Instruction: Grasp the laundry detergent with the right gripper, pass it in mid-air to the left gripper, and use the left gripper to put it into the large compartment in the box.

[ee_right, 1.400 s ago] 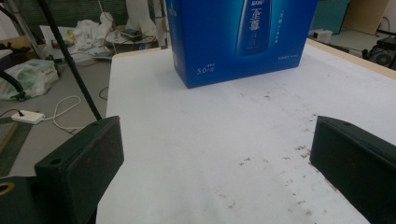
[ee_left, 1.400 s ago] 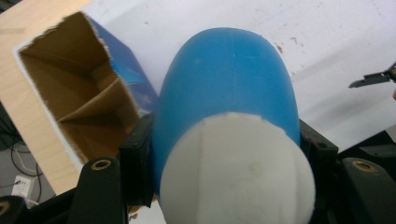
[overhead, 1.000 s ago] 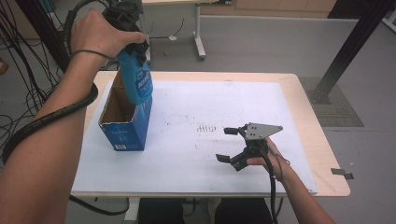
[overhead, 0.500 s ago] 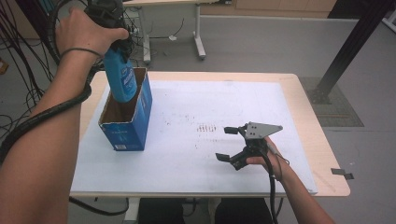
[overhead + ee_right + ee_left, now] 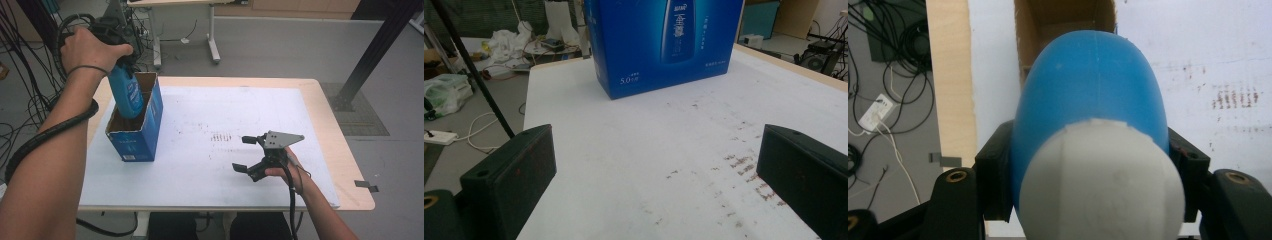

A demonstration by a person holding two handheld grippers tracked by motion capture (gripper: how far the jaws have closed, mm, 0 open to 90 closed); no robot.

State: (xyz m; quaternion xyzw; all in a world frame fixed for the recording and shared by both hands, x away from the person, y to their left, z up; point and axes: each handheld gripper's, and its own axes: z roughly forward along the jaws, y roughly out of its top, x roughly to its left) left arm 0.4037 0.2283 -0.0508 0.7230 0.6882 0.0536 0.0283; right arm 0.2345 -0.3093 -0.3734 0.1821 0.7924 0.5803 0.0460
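A blue bottle (image 5: 127,93) with a white cap (image 5: 1100,182) hangs bottom-down, its lower part inside the open top of a blue cardboard box (image 5: 136,139) at the table's left. My left gripper (image 5: 116,35) is shut on the bottle's upper end, and the jaws press on both sides of it in the left gripper view (image 5: 1091,162). My right gripper (image 5: 246,154) rests near the table's front right, open, with nothing between its jaws (image 5: 651,180). It faces the box's printed side (image 5: 664,45).
A white sheet (image 5: 240,115) with brownish smudges covers the wooden table (image 5: 340,145). Cables lie on the floor at the left (image 5: 20,100). A black post (image 5: 372,52) stands at the right, and another table's legs (image 5: 212,35) are behind.
The left hand has carried the bottle down and leftward. The bottle has gone from above the box's near end to partly inside it. The right gripper has stayed still.
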